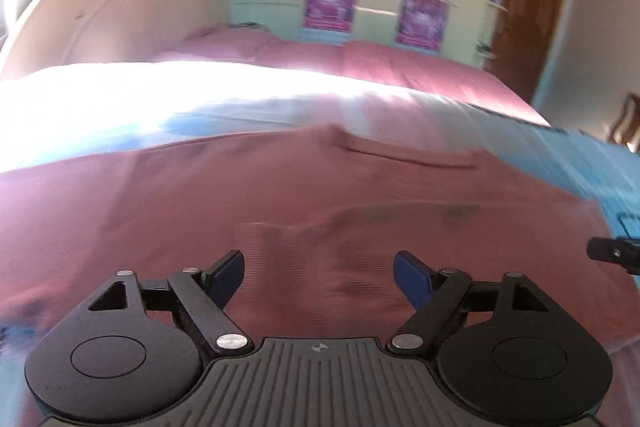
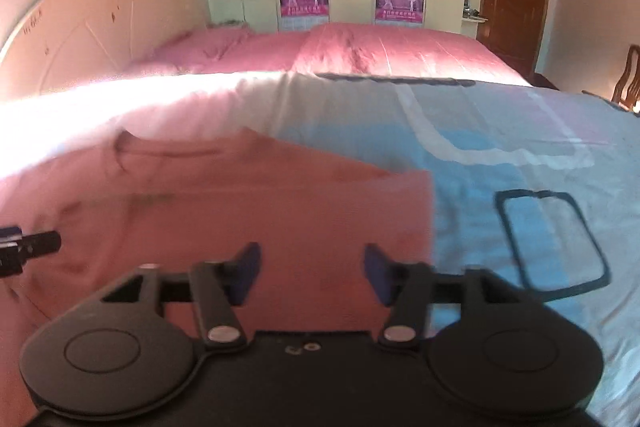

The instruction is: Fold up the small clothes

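A pink shirt (image 1: pixel 280 195) lies spread flat on the bed (image 2: pixel 520 155), its collar (image 2: pixel 160 147) toward the headboard (image 1: pixel 100 7). In the right wrist view the shirt's right side edge runs straight down just right of the right gripper (image 2: pixel 312 273), with open blue-and-white bedsheet beyond it. In the left wrist view the shirt fills the width, sunlit sheet past its collar and pink pillows (image 2: pixel 360 51) farther back. Both grippers hover over the lower part of the shirt. The left gripper (image 1: pixel 319 275) has its fingers (image 1: pixel 228 273) spread wide, gripping nothing; the right gripper's fingers (image 2: pixel 246 273) are likewise wide and empty. Whether either touches the cloth cannot be told.
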The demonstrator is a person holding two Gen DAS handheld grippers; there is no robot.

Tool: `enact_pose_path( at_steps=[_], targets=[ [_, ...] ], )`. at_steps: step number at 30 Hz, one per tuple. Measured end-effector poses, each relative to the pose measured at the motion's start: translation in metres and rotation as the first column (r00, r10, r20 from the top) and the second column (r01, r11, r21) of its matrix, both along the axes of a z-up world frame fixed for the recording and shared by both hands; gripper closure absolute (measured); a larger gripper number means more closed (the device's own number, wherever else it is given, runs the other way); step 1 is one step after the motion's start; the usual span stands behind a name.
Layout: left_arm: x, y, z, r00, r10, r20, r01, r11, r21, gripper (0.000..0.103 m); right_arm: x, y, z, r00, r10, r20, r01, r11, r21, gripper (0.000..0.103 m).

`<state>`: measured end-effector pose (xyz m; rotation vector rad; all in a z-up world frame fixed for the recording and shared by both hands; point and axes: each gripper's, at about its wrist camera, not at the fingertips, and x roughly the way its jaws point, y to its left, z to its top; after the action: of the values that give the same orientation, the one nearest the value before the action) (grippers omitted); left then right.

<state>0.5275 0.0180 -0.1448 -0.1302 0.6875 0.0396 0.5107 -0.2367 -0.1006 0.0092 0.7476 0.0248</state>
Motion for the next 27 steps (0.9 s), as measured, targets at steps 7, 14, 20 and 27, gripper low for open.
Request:
enact_pose_path(
  at_steps=[7,14,20,27],
  targets=[
    [-0.055,0.170,-0.021,0.956,0.294,-0.012,-0.295,0.953,-0.065,0.022,-0.010,0.077,0.006,1.000,0.001,0.009,-0.002,0.998,0.066,0.076],
    [-0.109,0.336,-0.034,0.811,0.584,0.009,-0.574,0.800,-0.175,0.023,-0.013,0.169,-0.001,0.999,0.031,-0.010,-0.029,0.994,0.104,0.076],
    [-0.124,0.427,-0.058,0.738,0.675,0.024,-0.622,0.693,-0.365,0.023,-0.015,0.230,0.003,0.997,0.080,-0.010,-0.079,0.992,0.098,0.076],
    [-0.111,0.460,-0.073,0.714,0.698,0.045,-0.594,0.639,-0.490,0.051,-0.010,0.249,0.010,0.998,0.057,0.002,-0.057,0.994,0.093,0.076]
  ],
)
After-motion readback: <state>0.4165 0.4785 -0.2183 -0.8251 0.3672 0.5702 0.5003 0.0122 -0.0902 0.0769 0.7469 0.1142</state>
